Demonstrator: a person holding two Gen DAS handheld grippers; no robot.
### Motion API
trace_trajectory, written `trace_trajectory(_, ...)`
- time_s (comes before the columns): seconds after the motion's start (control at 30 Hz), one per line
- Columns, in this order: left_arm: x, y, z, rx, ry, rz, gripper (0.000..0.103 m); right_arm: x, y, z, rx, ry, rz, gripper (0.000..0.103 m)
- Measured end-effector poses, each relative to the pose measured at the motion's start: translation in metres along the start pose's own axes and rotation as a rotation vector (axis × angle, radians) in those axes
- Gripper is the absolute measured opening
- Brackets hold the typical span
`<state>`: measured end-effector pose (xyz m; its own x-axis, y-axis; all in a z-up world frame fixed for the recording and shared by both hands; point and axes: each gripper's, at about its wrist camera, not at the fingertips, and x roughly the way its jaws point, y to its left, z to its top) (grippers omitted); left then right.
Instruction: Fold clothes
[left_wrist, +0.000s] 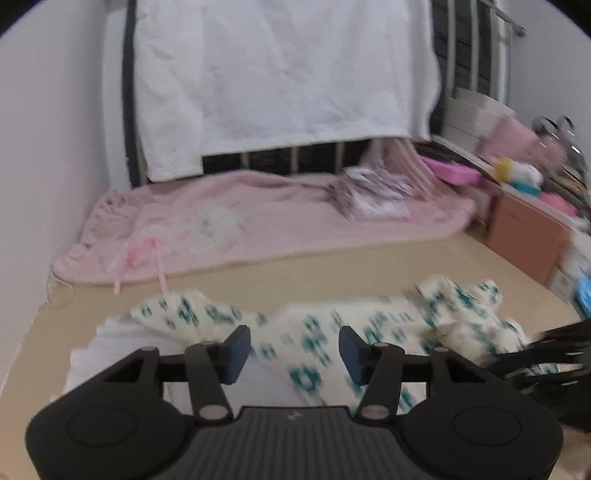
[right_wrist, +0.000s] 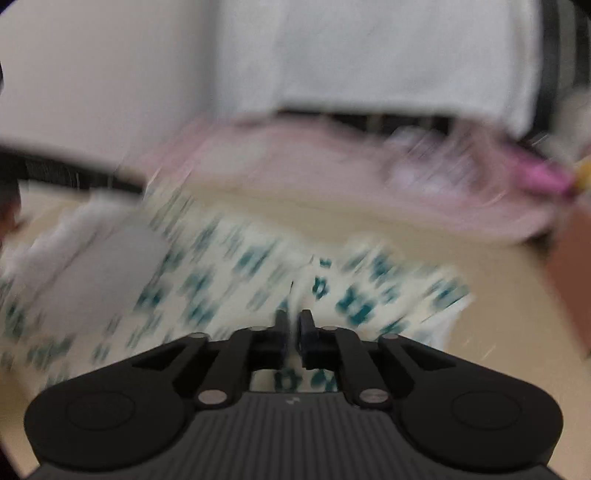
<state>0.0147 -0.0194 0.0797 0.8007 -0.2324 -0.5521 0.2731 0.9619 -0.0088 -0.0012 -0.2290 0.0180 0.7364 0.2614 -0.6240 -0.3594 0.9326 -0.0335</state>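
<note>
Patterned garment (left_wrist: 317, 339), cream with teal print, lies rumpled on a tan mat (left_wrist: 332, 266), spread mostly left to right across both views. So its long axis runs crosswise to both grippers, not away from them. One bunched end sits toward the left near a pale grey cloth (left_wrist: 122, 343) that lies partly under it; the other bunched end piles up at the right (left_wrist: 458, 306).

Left gripper (left_wrist: 294, 350) has its jaws spread wide, nothing between them. It hovers just over the near-middle of the garment, the cloth straight ahead and below; whether the pads touch fabric I can't tell.

Right gripper (right_wrist: 294, 332) has its jaws pressed nearly together with a ridge of the patterned fabric pinched between the tips. This view is heavily motion-blurred, so the pinch reads as a judgement. A dark blurred shape at the right edge of the left view is probably this gripper, which would put it at the garment's right end.

Judgement: the right gripper already has the right end, and the left one is nearer the free left end. The garment is not neatly folded; the scene fits either mid-fold or being dragged out to flatten.

Pink blanket (left_wrist: 258, 221) lies farther back, well apart from the garment.
</note>
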Motion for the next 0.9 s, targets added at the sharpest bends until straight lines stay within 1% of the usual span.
trace_trajectory(0.03, -0.007, -0.003, -0.010, 0.009, 0.008, -0.006, 0.052, 0.001, 0.005, -0.007, -0.020, 0.003, -0.007, 0.026)
trace_trajectory(0.07, -0.018, -0.004, -0.022, 0.022, 0.004, 0.002, 0.052, 0.001, 0.011, -0.013, -0.040, 0.004, -0.017, 0.030)
trace_trajectory(0.1, -0.028, -0.006, -0.034, 0.036, -0.003, 0.012, 0.052, -0.012, 0.012, -0.018, -0.044, -0.033, -0.043, 0.033)
trace_trajectory(0.17, -0.049, -0.006, -0.054, 0.049, -0.024, 0.018, 0.052, -0.050, 0.002, -0.026, 0.042, -0.129, -0.037, 0.035)
trace_trajectory(0.2, -0.058, -0.006, -0.063, 0.048, -0.030, 0.016, 0.052, -0.066, -0.007, -0.032, 0.094, -0.165, -0.023, 0.033)
trace_trajectory(0.23, -0.062, -0.008, -0.068, 0.042, -0.028, 0.004, 0.051, -0.075, -0.012, -0.040, 0.128, -0.161, -0.028, 0.029)
trace_trajectory(0.27, -0.051, -0.016, -0.059, 0.020, -0.005, -0.035, 0.051, -0.084, -0.016, -0.048, 0.162, -0.154, -0.034, 0.014)
trace_trajectory(0.3, -0.041, -0.024, -0.051, -0.001, 0.018, -0.074, 0.050, -0.093, -0.021, -0.056, 0.196, -0.148, -0.040, 0.010)
trace_trajectory(0.43, 0.001, -0.057, -0.016, -0.088, 0.109, -0.231, 0.052, -0.087, -0.003, -0.082, 0.164, -0.109, -0.101, 0.011)
trace_trajectory(0.47, 0.014, -0.067, -0.007, -0.096, 0.132, -0.262, 0.052, -0.086, 0.001, -0.084, 0.157, -0.110, -0.118, 0.012)
trace_trajectory(0.5, 0.035, -0.083, 0.001, -0.067, 0.157, -0.260, 0.051, -0.085, 0.004, -0.086, 0.149, -0.112, -0.135, 0.012)
trace_trajectory(0.53, 0.055, -0.096, 0.008, -0.051, 0.180, -0.220, 0.051, -0.084, 0.008, -0.089, 0.141, -0.113, -0.152, 0.012)
trace_trajectory(0.6, 0.082, -0.110, 0.016, -0.061, 0.214, -0.117, 0.045, -0.085, 0.011, -0.087, 0.107, -0.117, -0.171, 0.012)
trace_trajectory(0.63, 0.094, -0.117, 0.019, -0.065, 0.229, -0.088, 0.045, -0.087, 0.012, -0.087, 0.087, -0.123, -0.180, 0.012)
trace_trajectory(0.67, 0.102, -0.120, 0.022, -0.070, 0.245, -0.127, 0.043, -0.085, 0.012, -0.085, 0.083, -0.130, -0.171, 0.016)
trace_trajectory(0.7, 0.108, -0.120, 0.023, -0.086, 0.268, -0.172, 0.027, -0.083, 0.010, -0.081, 0.086, -0.139, -0.155, 0.022)
trace_trajectory(0.73, 0.112, -0.118, 0.022, -0.113, 0.281, -0.200, 0.008, -0.078, 0.010, -0.076, 0.086, -0.143, -0.144, 0.028)
trace_trajectory(0.77, 0.115, -0.116, 0.022, -0.139, 0.293, -0.227, 0.007, -0.073, 0.011, -0.071, 0.085, -0.146, -0.134, 0.042)
trace_trajectory(0.8, 0.117, -0.114, 0.022, -0.164, 0.300, -0.247, 0.003, -0.065, 0.012, -0.066, 0.082, -0.135, -0.132, 0.043)
trace_trajectory(0.83, 0.118, -0.111, 0.023, -0.182, 0.290, -0.249, 0.003, -0.056, 0.013, -0.062, 0.079, -0.122, -0.131, 0.036)
trace_trajectory(0.87, 0.117, -0.107, 0.025, -0.204, 0.282, -0.251, 0.002, -0.045, 0.011, -0.058, 0.093, -0.101, -0.139, 0.001)
trace_trajectory(0.9, 0.116, -0.103, 0.027, -0.226, 0.274, -0.254, 0.002, -0.038, 0.007, -0.056, 0.122, -0.092, -0.151, 0.002)
